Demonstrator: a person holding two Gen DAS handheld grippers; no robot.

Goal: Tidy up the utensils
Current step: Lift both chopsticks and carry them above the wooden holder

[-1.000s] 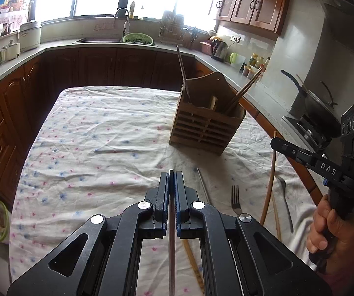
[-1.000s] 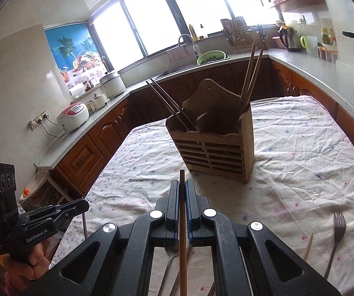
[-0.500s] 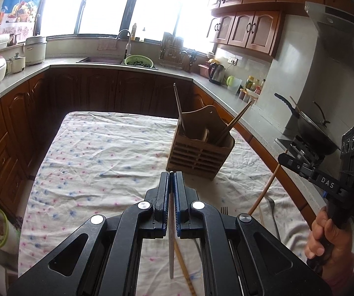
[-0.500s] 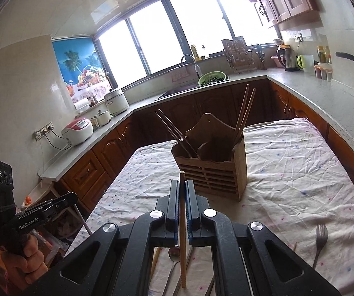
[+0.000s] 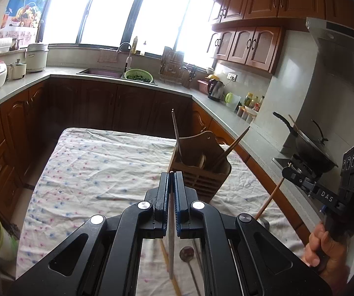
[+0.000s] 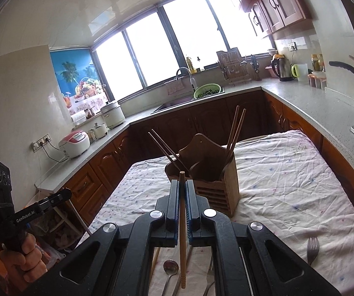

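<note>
Both grippers have risen off the floral-clothed table [image 5: 98,162], left gripper [image 5: 171,180] clamped on a pale chopstick [image 5: 170,251] and right gripper [image 6: 182,190] on a light wooden chopstick [image 6: 182,246], ready for the slatted wooden utensil holder [image 6: 216,187] just ahead.

One wooden utensil holder [image 6: 210,172] stands on the cloth-covered table [image 6: 288,185], and the counts run from it. Four chopsticks stand in the holder: two dark ones [image 6: 163,149] leaning out of its left side and two lighter ones [image 6: 235,129] rising from its right side. Two more chopsticks are off the table on the near side of the holder, a pale one [image 5: 170,249] and a wooden one [image 6: 182,231]. One fork [image 6: 312,246] lies near and to the right of the holder, and one spoon [image 6: 170,267] lies nearer still. Other loose utensils beside the spoon are too hidden to count.
</note>
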